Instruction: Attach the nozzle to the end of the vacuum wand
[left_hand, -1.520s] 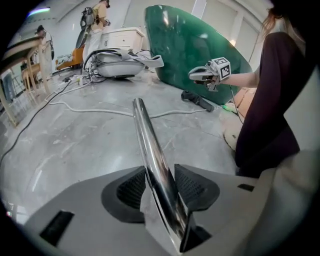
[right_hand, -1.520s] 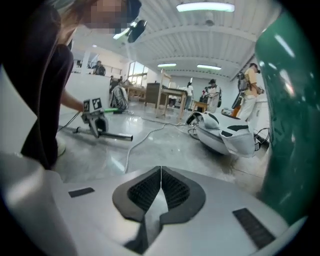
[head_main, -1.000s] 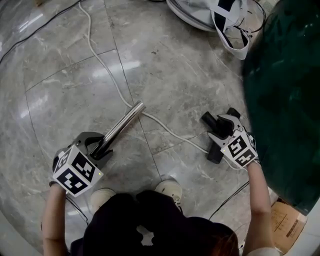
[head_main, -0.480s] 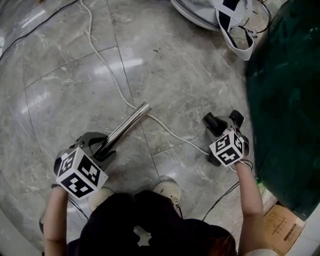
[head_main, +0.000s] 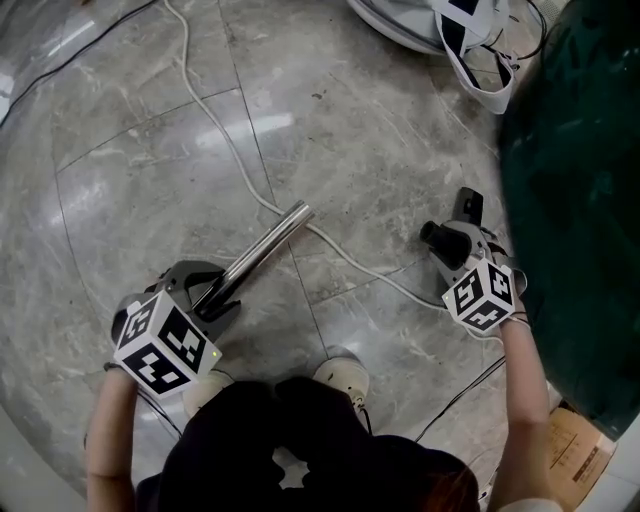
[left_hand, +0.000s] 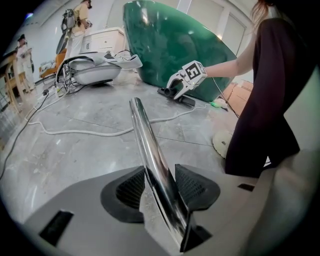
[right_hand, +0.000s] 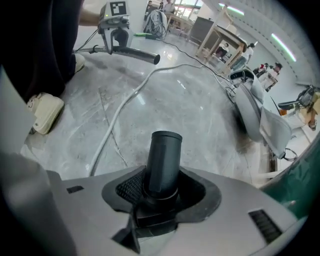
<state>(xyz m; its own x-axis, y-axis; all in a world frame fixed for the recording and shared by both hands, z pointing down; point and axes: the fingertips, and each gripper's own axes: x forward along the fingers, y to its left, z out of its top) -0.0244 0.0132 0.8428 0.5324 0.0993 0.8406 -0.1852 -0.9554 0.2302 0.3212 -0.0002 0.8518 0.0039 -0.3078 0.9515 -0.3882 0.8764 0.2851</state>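
left gripper (head_main: 215, 295) low at the left, marker cube toward the person, jaws closed on the wand (head_main: 265, 245); left gripper view shows both ribbed pads pressed against the chrome tube, gripping it near its lower end. wand slants up and to the right over the grey marble floor (head_main: 120, 190), open end free, nothing fitted to it. white cord (head_main: 235, 160) lies on the floor, passes just under the wand's free end and runs on toward the right gripper. a pale shoe (head_main: 340, 378) sits at bottom centre, between the two arms. nozzle (head_main: 443, 238) at the right, black, round socket turned toward the wand's end, well apart from it, cord crossing the gap between them. right gripper (head_main: 455, 245) holds the nozzle: right gripper view shows the jaws partly open around the nozzle's neck, pads tight on both sides, tube standing up out of them. nozzle's flat foot pokes out beyond the gripper; cannot tell whether it touches the floor. dark green bulk (head_main: 580, 200) fills the right edge, just behind the right arm.
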